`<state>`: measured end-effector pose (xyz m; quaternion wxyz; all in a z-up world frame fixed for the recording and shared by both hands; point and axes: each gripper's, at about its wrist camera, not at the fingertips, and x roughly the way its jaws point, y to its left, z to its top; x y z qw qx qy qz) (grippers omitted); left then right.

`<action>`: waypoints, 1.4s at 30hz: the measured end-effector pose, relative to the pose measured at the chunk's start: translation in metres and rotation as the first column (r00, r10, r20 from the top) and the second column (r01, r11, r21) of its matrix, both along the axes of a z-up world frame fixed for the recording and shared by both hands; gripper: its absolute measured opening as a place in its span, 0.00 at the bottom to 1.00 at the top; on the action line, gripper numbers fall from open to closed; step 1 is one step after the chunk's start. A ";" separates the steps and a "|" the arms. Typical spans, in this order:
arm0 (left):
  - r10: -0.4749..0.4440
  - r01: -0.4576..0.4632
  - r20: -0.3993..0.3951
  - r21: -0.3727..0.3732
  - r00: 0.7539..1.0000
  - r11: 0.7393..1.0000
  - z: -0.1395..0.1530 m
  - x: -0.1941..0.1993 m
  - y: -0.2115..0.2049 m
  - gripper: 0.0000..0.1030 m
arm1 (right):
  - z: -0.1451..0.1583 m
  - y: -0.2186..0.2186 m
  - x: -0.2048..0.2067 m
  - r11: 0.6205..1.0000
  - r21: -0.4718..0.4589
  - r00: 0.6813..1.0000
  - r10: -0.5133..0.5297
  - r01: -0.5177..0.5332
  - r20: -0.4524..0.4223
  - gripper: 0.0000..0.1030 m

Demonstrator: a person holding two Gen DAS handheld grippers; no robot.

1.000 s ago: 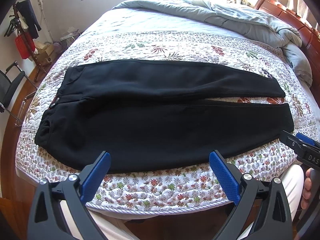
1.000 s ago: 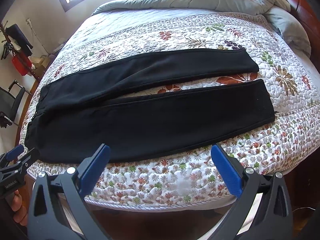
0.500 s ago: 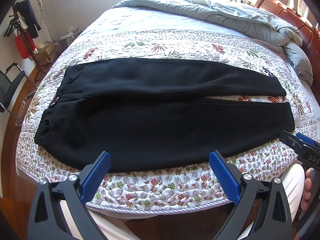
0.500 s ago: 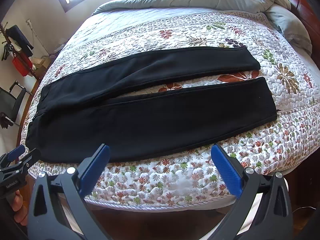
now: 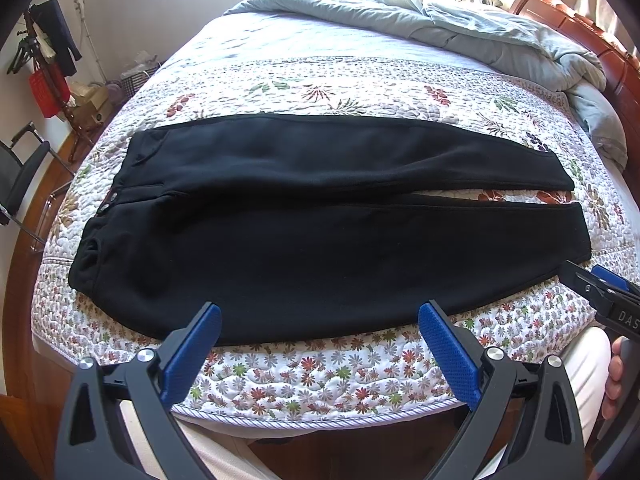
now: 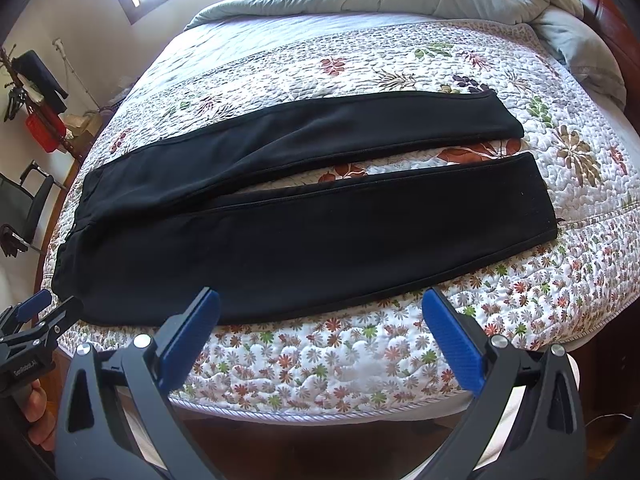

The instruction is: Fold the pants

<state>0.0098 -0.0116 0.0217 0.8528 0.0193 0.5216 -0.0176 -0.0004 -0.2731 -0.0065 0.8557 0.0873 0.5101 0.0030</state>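
The bed (image 5: 400, 380) fills both views, covered by a floral quilt (image 6: 320, 368), with a grey duvet (image 5: 460, 28) bunched at its far side. Black pants (image 5: 320, 240) lie flat across the quilt near its front edge, unfolded, waist to the left and both legs running right (a narrow strip of quilt shows between the legs toward the cuffs). The left gripper (image 5: 320, 344) hangs just before the near leg, spread wide and empty. The right gripper (image 6: 320, 340) does likewise, also released, touching nothing. A chair (image 5: 20, 176) stands beside the bed at far left.
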 end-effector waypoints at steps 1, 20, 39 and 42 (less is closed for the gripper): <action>0.000 0.000 0.000 0.000 1.000 1.000 0.000 0.000 0.000 0.96 | 0.000 0.000 0.000 1.000 0.000 1.000 0.001 -0.001 0.000 0.97; -0.002 0.003 -0.007 0.008 1.000 1.000 -0.005 0.003 -0.001 0.96 | -0.007 0.002 0.002 1.000 0.001 1.000 0.016 -0.016 -0.006 0.97; -0.192 0.175 -0.085 -0.172 0.978 0.969 -0.050 0.098 -0.015 0.96 | -0.014 -0.136 0.115 1.000 0.024 1.000 -0.006 0.007 -0.029 0.97; -0.225 0.216 -0.053 -0.139 0.973 0.966 -0.046 0.144 -0.035 0.96 | -0.027 -0.192 0.170 0.998 0.063 0.997 -0.013 0.018 -0.082 0.97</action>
